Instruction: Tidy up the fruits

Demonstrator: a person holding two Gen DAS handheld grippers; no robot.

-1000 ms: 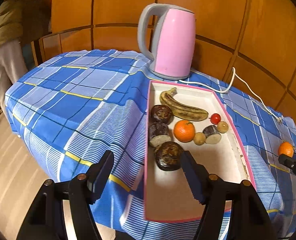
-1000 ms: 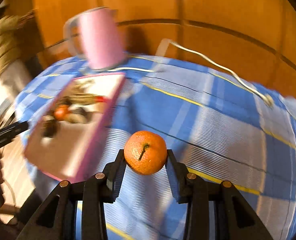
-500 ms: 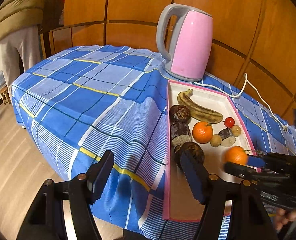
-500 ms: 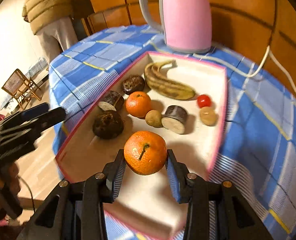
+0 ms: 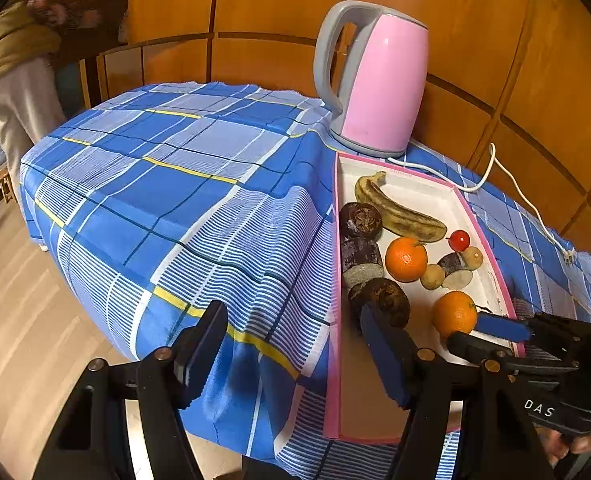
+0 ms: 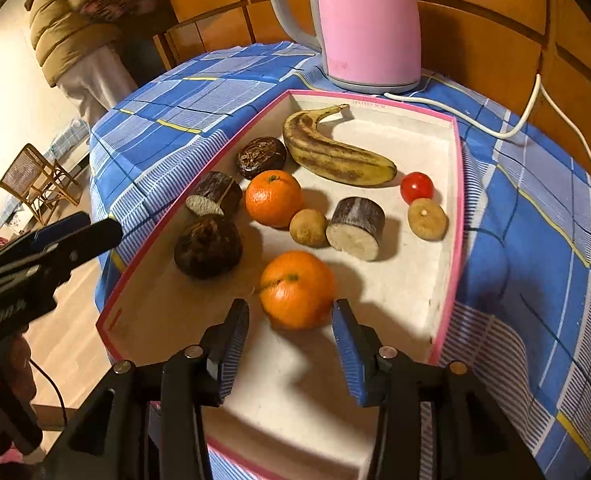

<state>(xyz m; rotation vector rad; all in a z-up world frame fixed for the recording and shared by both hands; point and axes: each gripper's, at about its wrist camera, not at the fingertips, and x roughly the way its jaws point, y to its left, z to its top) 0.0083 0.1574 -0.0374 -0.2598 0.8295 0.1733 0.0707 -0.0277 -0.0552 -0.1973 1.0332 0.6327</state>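
A pink-rimmed white tray [image 6: 461,200] holds a banana [image 6: 335,152], an orange [image 6: 273,198], a cherry tomato [image 6: 416,187] and several dark and brown fruits. A second orange [image 6: 297,290] lies on the tray floor near the front. My right gripper [image 6: 290,320] is right behind it; its jaws are opening, with a gap between each pad and the orange. In the left wrist view that orange [image 5: 454,314] sits just beyond the right gripper [image 5: 465,330]. My left gripper [image 5: 293,344] is open and holds nothing; it straddles the tray's left rim [image 5: 337,280].
A pink kettle [image 5: 379,80] stands behind the tray, and its white cord [image 6: 531,116] trails to the right over the blue checked tablecloth [image 5: 175,200]. A person in a padded jacket [image 6: 67,20] stands beyond the table. A cane chair [image 6: 35,184] is on the floor.
The right gripper carried the orange from the tablecloth over the tray and down. Its fingers have spread and the orange now rests on the tray floor. The left gripper stayed put.
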